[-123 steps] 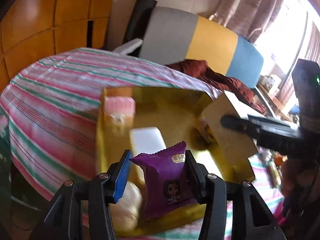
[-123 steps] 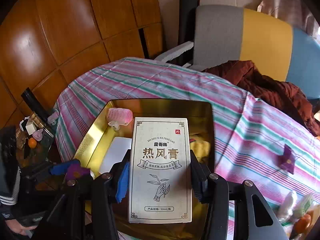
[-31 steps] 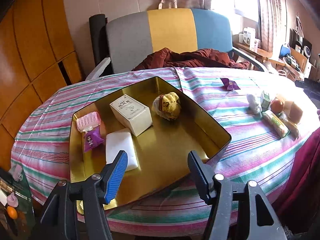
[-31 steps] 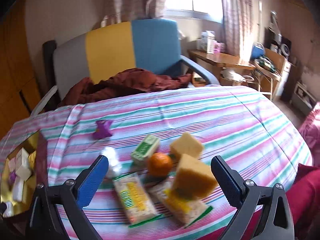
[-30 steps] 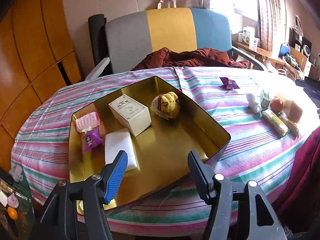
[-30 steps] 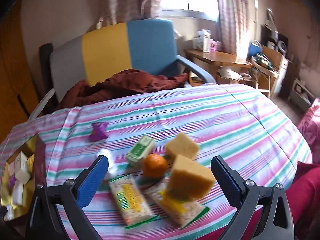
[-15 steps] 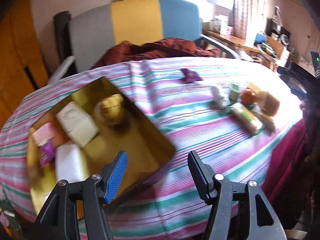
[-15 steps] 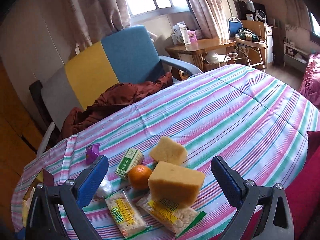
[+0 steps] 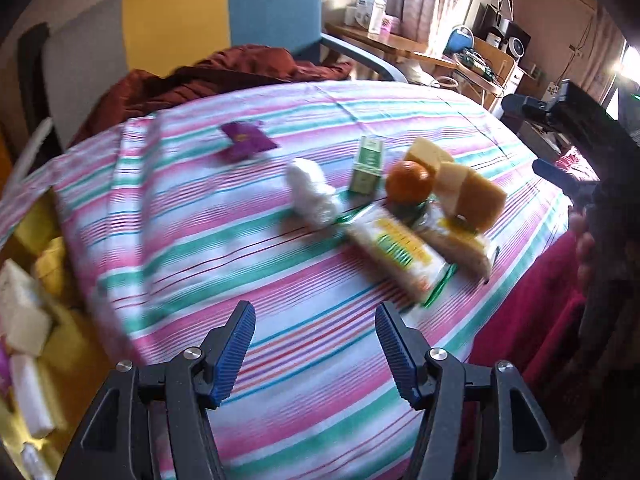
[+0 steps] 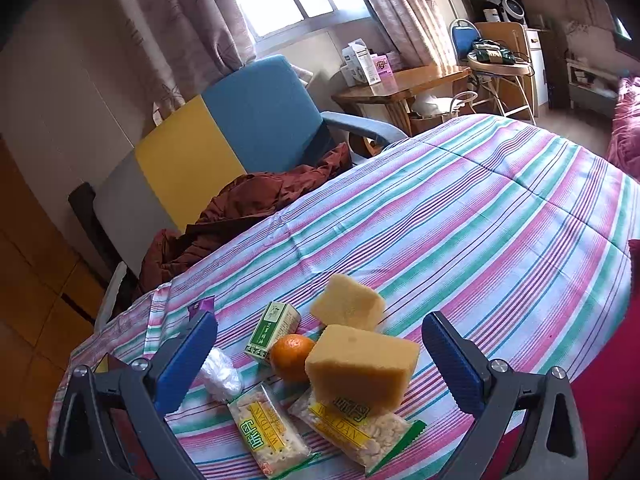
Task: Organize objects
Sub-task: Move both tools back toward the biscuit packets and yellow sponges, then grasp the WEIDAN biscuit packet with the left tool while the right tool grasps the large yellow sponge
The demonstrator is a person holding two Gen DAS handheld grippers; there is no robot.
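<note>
My left gripper [image 9: 316, 344] is open and empty above the striped tablecloth [image 9: 224, 220]. Ahead of it lie a white plastic bundle [image 9: 312, 192], a green carton [image 9: 367, 165], an orange [image 9: 409, 182], two yellow sponges [image 9: 468, 196] and two cracker packets [image 9: 394, 250]. A purple packet [image 9: 246, 141] lies farther back. The gold tray [image 9: 60, 344] with boxes is at the left edge. My right gripper [image 10: 320, 360] is open wide and empty, its fingers either side of the near sponge [image 10: 360, 364], orange [image 10: 290, 354] and cracker packets [image 10: 266, 426].
A grey, yellow and blue armchair [image 10: 224, 136] with a rust-red blanket [image 10: 256, 208] stands behind the table. A wooden side table [image 10: 400, 80] with boxes is by the window. The right gripper's body [image 9: 580, 128] shows at the right in the left wrist view.
My left gripper has swung right, away from the gold tray toward the loose items. My right gripper has dropped closer to the sponges and packets. Both stay open.
</note>
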